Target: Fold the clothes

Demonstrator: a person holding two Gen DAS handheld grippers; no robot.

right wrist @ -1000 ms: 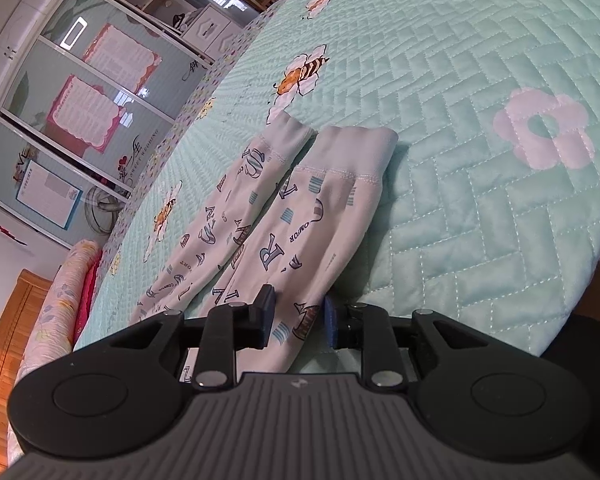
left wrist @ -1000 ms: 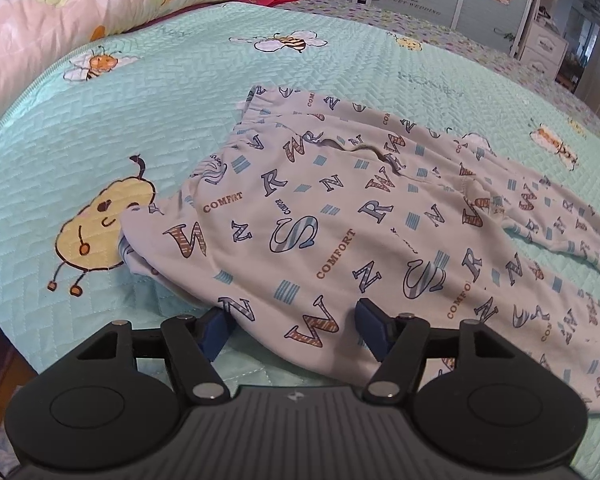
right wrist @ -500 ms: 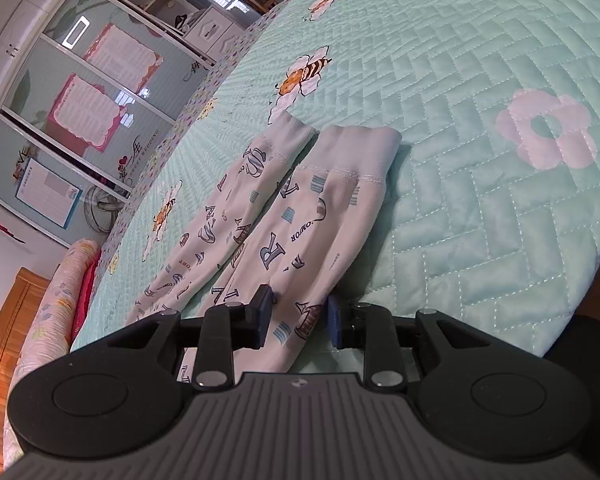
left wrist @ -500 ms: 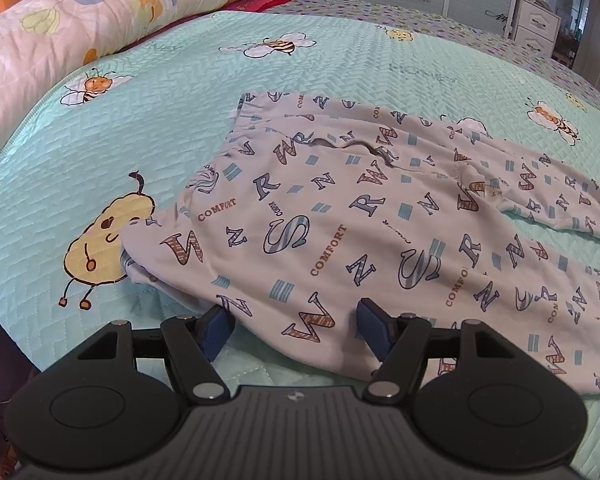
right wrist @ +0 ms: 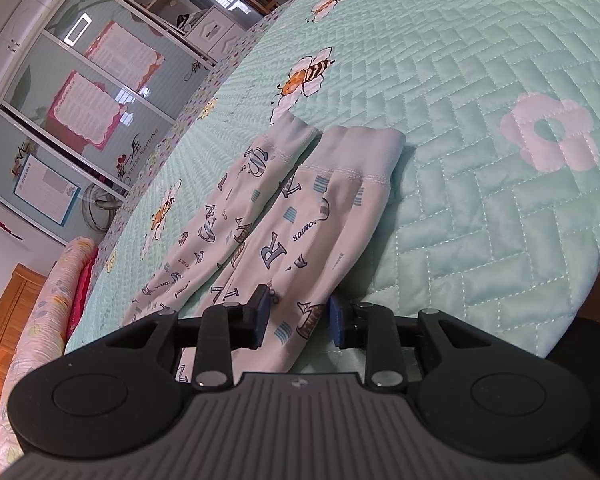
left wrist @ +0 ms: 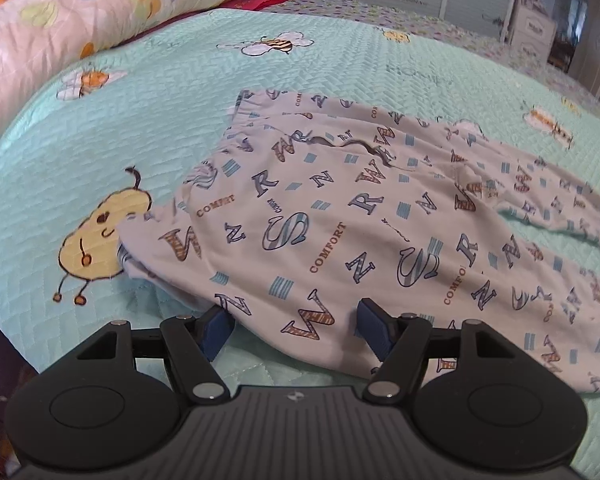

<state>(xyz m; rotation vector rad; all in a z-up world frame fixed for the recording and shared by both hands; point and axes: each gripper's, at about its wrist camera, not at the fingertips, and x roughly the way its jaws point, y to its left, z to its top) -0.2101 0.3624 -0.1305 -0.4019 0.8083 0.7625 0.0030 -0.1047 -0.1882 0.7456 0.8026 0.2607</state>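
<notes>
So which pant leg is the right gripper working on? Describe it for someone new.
On the mint quilted bedspread, letter-print pajama pants lie flat. The right gripper straddles the leg nearer the white flower, with the wider plain cuff.

**A bedroom at home**

I am standing at a bed, and everything else sits around it. Its top is covered by a mint-green quilted bedspread (left wrist: 148, 128) stitched with cartoon bees, a pear and a pink flower. At the head of the bed lies a rolled floral duvet (left wrist: 100, 20), with a wooden headboard (right wrist: 4, 320) behind it. Beyond the far side of the bed stands a wardrobe (right wrist: 80, 92) with pale sliding doors that carry decorative prints and the words "Sweet Wedding". Next to the wardrobe, further from the headboard, is a small white chest of drawers (left wrist: 534, 36).
</notes>
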